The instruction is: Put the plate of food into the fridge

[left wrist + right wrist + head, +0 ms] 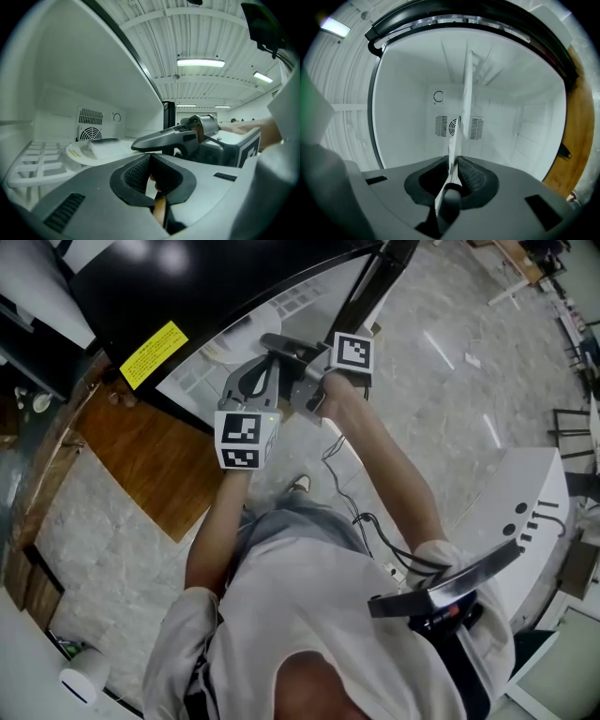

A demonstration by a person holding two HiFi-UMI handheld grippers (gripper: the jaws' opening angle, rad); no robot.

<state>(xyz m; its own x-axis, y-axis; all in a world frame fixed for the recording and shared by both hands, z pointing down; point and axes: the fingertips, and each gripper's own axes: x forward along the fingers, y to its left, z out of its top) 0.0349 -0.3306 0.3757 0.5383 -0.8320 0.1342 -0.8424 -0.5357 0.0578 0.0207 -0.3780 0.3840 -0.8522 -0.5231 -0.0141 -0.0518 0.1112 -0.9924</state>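
The white plate (79, 154) rests on the white wire shelf (33, 166) inside the fridge, with a pale block of food (105, 146) on it. My right gripper (140, 144) reaches in from the right over the plate's near rim. In the right gripper view the plate (464, 103) stands edge-on between the jaws, and the right gripper (453, 172) is shut on its rim. My left gripper (151, 176) is shut with nothing in it, just in front of the plate. In the head view both grippers, left (255, 381) and right (277, 343), point into the open fridge.
The fridge's back wall carries a fan vent (454, 125), and its white side walls close in on both sides. The black fridge door (187, 287) with a yellow label (153, 352) stands at upper left. A wooden panel (150, 460) lies on the marble floor; a white machine (530, 512) is at right.
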